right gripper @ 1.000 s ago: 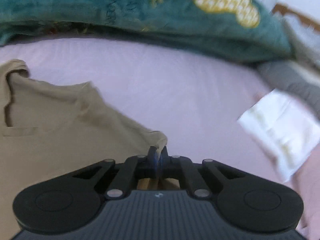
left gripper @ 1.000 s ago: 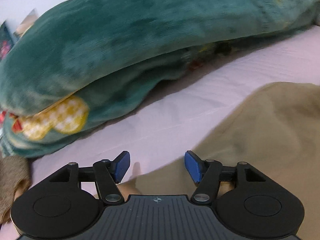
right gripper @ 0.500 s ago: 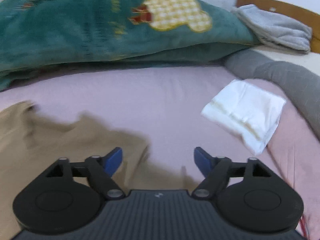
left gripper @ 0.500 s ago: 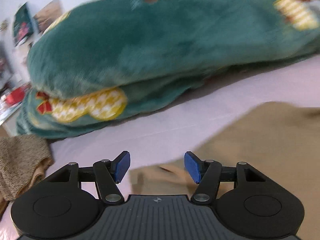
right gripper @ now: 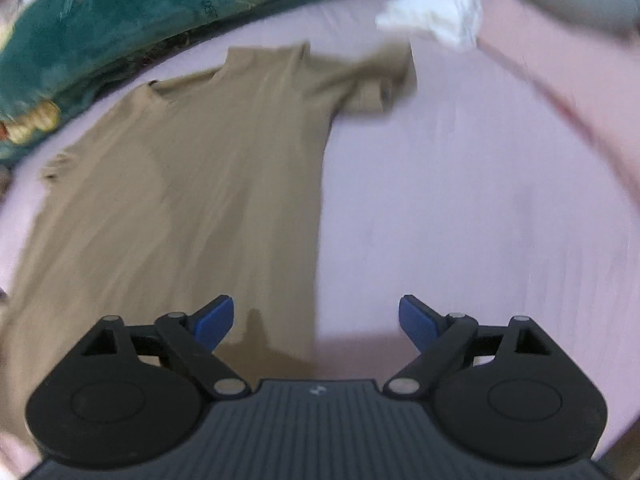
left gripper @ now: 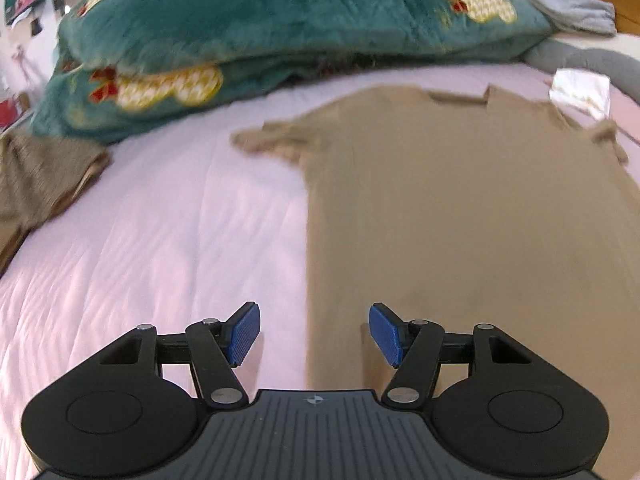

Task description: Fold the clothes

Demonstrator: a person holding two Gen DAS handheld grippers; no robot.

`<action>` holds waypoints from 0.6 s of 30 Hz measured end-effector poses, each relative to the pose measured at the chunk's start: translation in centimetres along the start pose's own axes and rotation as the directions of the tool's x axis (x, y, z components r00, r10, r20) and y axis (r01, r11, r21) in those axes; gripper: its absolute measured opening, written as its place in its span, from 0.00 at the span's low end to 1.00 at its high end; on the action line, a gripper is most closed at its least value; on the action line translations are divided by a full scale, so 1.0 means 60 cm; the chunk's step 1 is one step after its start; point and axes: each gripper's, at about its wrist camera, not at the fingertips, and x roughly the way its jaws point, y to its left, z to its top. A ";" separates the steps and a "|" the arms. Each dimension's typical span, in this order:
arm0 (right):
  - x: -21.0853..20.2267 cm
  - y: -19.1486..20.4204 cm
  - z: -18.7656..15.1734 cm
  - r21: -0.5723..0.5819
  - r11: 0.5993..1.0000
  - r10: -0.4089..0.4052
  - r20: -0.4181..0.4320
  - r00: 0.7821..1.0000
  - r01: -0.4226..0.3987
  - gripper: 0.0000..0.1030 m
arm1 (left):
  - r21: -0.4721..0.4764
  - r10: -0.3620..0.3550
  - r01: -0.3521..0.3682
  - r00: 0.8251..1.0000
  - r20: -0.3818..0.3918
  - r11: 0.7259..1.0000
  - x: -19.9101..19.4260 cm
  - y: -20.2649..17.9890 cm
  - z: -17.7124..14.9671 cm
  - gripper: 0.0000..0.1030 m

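- The pink bed sheet carries the tan T-shirt, spread flat, collar toward the green blanket.
- The shirt appears light, soft and limp (likely to sag); hem corners or sleeves seem the best holds.
- The left gripper stands part open, empty, over the shirt's left edge.
- The right gripper, jaws opening wide, holds nothing over the right edge.

My own housing hides the near hem of the tan shirt in both views, and the left view's right edge cuts off its far side. The white folded cloth is smeared by blur. A brown knitted garment runs off the left edge, its shape unclear
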 end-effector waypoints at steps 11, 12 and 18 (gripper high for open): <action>-0.008 0.067 -0.179 -0.137 0.990 -0.023 -0.029 0.999 0.019 0.90 | -0.007 -0.106 0.106 0.991 -0.075 0.994 -0.063 -0.017 -0.112 0.62; -0.006 0.075 -0.184 -0.159 0.987 -0.038 -0.030 0.999 0.033 0.90 | 0.004 -0.117 0.118 0.990 -0.081 0.993 -0.065 -0.021 -0.114 0.62; 0.005 0.086 -0.197 -0.189 0.981 -0.052 0.008 0.999 0.052 0.99 | 0.011 -0.131 0.131 0.990 -0.057 0.991 -0.071 -0.033 -0.132 0.61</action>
